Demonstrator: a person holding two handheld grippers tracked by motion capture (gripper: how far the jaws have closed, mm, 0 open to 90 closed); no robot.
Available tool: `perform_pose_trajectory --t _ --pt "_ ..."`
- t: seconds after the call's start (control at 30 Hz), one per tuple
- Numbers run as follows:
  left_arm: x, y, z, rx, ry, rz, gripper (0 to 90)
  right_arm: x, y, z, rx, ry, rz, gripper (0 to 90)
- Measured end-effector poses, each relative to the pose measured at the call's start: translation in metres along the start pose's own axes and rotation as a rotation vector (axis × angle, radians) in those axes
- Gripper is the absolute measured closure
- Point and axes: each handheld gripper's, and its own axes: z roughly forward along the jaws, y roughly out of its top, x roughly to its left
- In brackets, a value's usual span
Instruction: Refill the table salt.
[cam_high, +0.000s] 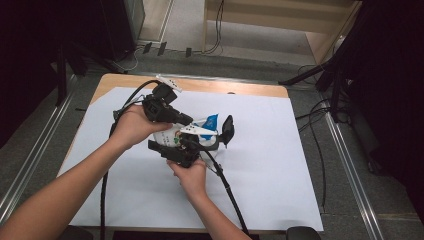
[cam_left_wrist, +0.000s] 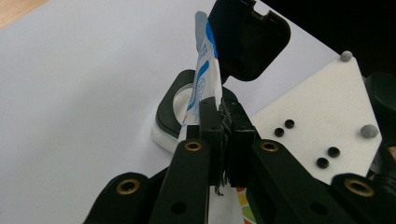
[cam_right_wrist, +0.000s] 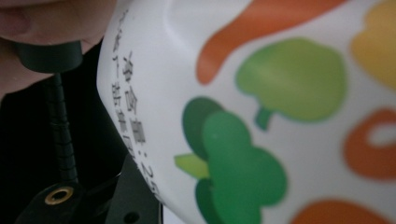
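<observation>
Two grippers meet at frame centre over the desk (cam_high: 280, 165): left gripper (cam_left_wrist: 223, 116) clamped on a blue-white packet (cam_left_wrist: 204, 70); right gripper (cam_high: 172, 150) holds the white tub (cam_right_wrist: 280, 116), lid (cam_left_wrist: 247, 37) open.

Count, this moment. Tools: two, my left tool (cam_high: 186, 119) and my right tool (cam_high: 176, 150), one per hand. Hands: two, left hand (cam_high: 132, 125), right hand (cam_high: 192, 175). Cables: two, one trailing from each tool. Grey plates: two, one on each tool. Tubs (cam_high: 192, 137): one, white, printed with vegetables. Lids (cam_left_wrist: 247, 39): one, black, hinged up on the tub. Sachets (cam_left_wrist: 204, 74): one, blue and white. Tables (cam_high: 115, 82): one. White sheets (cam_high: 280, 165): one, over the table. On the right tool's plate I count four black screws and two grey studs.
</observation>
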Motion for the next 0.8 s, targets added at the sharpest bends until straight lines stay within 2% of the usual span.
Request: perform_pose_trajectory --t 0.3,0.53,0.8 --pt "-0.0002 0.0004 -0.0001 0.002 0.007 -0.007 89.7 0.0034 -0.0010 0.0012 0.014 -0.029 -0.056 56.3" --pt "-0.0007 0.0003 0.0002 -0.007 0.001 -0.006 89.6 0.0032 0.0005 -0.0002 0.009 -0.028 -0.039 63.6" --pt "-0.0010 -0.0005 0.0000 -0.014 -0.004 -0.003 88.9 0.0035 0.0005 -0.0013 -0.011 -0.025 -0.009 65.9"
